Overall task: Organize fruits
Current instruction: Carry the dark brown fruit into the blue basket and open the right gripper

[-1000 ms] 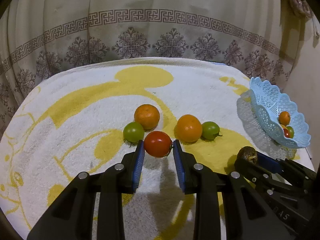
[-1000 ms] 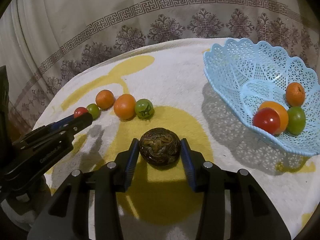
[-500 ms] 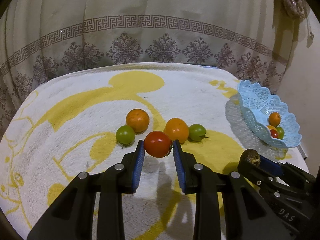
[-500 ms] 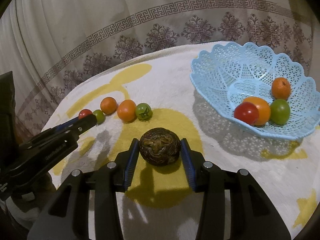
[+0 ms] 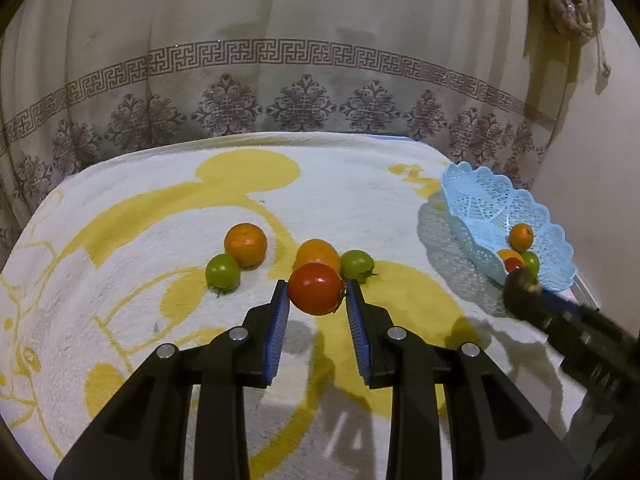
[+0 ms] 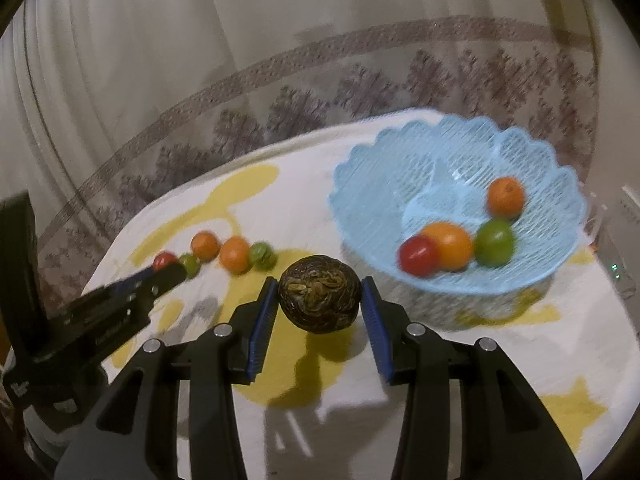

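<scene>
Left tongs (image 5: 316, 300) are gripping a red tomato (image 5: 315, 288) between the blue pads, lifted clear of the towel-covered table (image 5: 360, 200). Right tongs (image 6: 320, 300) are clamping a dark brown wrinkled fruit (image 6: 319, 298), hovering just beside the near rim of the blue basket (image 6: 540, 160). Two orange and two green fruits are lying on the towel behind the tomato.

right wrist view motion-blurred, blue basket (image 6: 460, 160) lattice and curtain (image 6: 200, 60) pattern smeared, orange tomato (image 5: 318, 252) half hidden behind red tomato (image 5: 315, 289), right gripper (image 5: 520, 286) body cut by left view's edge
</scene>
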The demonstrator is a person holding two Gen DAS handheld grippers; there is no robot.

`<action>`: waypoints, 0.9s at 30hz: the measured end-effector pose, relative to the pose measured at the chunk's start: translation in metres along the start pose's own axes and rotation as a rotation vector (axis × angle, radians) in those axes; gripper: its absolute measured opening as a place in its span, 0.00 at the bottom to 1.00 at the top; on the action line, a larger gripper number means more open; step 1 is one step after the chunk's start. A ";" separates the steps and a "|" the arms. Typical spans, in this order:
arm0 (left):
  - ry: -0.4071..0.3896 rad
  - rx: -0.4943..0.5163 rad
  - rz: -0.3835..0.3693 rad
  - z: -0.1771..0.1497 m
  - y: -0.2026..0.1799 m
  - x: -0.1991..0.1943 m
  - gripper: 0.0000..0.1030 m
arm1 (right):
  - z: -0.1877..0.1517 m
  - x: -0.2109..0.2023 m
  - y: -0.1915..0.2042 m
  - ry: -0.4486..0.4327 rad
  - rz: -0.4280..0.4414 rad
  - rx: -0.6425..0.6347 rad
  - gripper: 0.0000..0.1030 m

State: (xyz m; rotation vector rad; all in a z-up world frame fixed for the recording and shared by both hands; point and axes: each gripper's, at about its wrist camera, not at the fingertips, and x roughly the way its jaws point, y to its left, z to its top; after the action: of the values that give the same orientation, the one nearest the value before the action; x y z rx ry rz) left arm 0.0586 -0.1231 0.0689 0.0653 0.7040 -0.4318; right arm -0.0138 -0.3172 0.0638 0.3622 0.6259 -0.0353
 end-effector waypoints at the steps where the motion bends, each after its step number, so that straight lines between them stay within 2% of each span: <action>1: 0.000 0.004 -0.001 0.000 -0.002 -0.001 0.29 | 0.003 -0.003 -0.004 -0.010 -0.006 0.008 0.42; 14: -0.001 0.049 -0.012 0.002 -0.029 -0.006 0.29 | 0.027 -0.024 -0.063 -0.075 -0.115 0.105 0.43; 15: 0.000 0.055 -0.012 0.002 -0.032 -0.006 0.29 | 0.028 -0.024 -0.067 -0.078 -0.126 0.108 0.45; 18: 0.001 0.068 -0.014 0.005 -0.039 -0.005 0.29 | 0.028 -0.028 -0.076 -0.118 -0.167 0.120 0.64; 25: -0.005 0.111 -0.038 0.014 -0.062 -0.002 0.29 | 0.027 -0.032 -0.091 -0.170 -0.253 0.143 0.64; 27: -0.004 0.120 -0.053 0.017 -0.070 0.001 0.29 | 0.024 -0.030 -0.092 -0.189 -0.300 0.136 0.64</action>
State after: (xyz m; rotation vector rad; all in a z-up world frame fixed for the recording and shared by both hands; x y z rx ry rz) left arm 0.0414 -0.1901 0.0878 0.1594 0.6763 -0.5252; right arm -0.0377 -0.4142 0.0701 0.3884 0.4870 -0.3962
